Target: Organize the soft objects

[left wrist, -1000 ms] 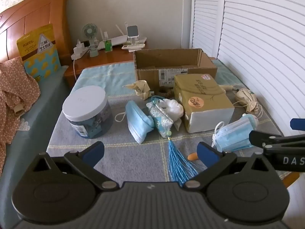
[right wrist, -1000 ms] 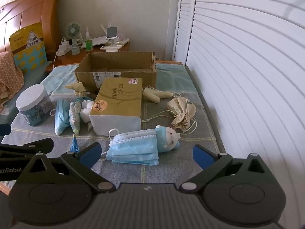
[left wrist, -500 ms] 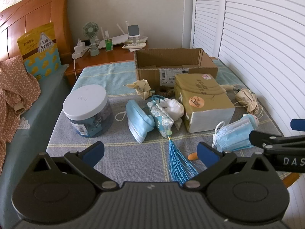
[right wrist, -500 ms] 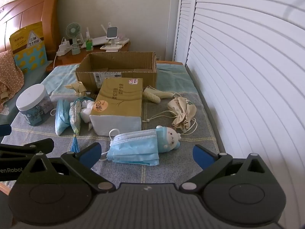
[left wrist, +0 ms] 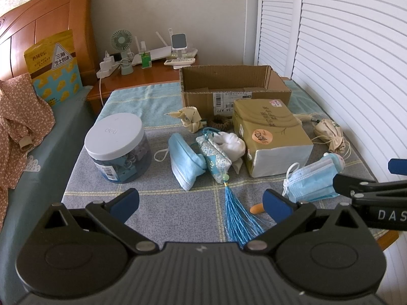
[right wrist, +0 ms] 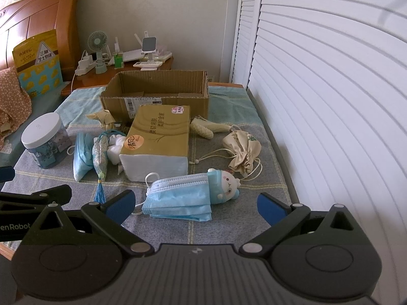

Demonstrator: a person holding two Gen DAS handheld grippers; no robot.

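Note:
Soft things lie on a cloth-covered table. A stack of blue face masks [right wrist: 180,195] with a small plush toy [right wrist: 226,183] lies just ahead of my right gripper [right wrist: 195,203], which is open and empty. A folded blue mask [left wrist: 184,161], a patterned sachet with a blue tassel [left wrist: 216,160] and a white soft item [left wrist: 230,143] lie ahead of my left gripper [left wrist: 201,202], also open and empty. A beige drawstring pouch [right wrist: 241,147] lies to the right. An open cardboard box [right wrist: 157,94] stands at the back.
A tissue pack [right wrist: 157,137] sits mid-table. A jar with a white lid [left wrist: 118,145] stands left. A small orange item [left wrist: 257,208] lies near the left gripper's right finger. White louvred doors [right wrist: 318,101] run along the right; a nightstand with gadgets [left wrist: 142,76] is behind.

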